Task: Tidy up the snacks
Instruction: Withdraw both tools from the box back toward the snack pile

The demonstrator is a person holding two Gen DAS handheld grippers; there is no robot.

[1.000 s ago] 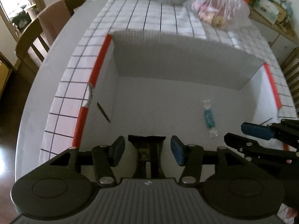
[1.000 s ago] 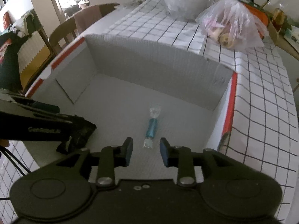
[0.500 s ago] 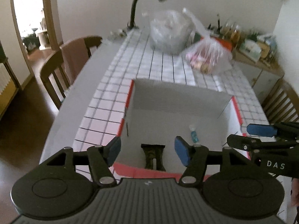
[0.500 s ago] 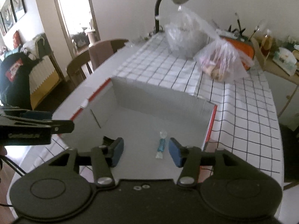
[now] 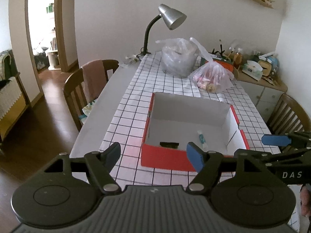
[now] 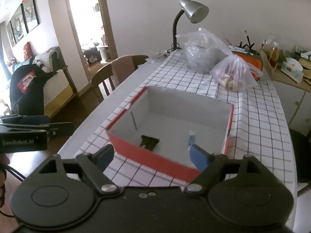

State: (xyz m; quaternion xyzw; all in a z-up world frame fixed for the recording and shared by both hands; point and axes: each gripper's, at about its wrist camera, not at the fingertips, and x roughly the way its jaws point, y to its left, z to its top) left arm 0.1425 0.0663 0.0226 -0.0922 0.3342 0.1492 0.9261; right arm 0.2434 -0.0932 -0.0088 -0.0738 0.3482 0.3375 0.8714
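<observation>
A red cardboard box (image 5: 165, 158) with a white inside stands on the checked tablecloth. In it lie a dark snack packet (image 5: 169, 144) and a blue wrapped candy (image 5: 202, 138). The box (image 6: 155, 158), the packet (image 6: 149, 141) and the candy (image 6: 192, 138) also show in the right wrist view. My left gripper (image 5: 155, 153) is open and empty, held above and in front of the box. My right gripper (image 6: 151, 155) is open and empty too, beside it on the right (image 5: 276, 140).
A clear bag of snacks (image 5: 212, 75) and a larger plastic bag (image 5: 177, 58) sit on the table behind the box, by a desk lamp (image 5: 169, 17). Wooden chairs (image 5: 87, 85) stand left and right (image 5: 289, 114). A cluttered sideboard (image 5: 258, 71) is at the far right.
Both grippers have pulled back and up out of the box and opened wider. The packet and the candy stay lying in the box.
</observation>
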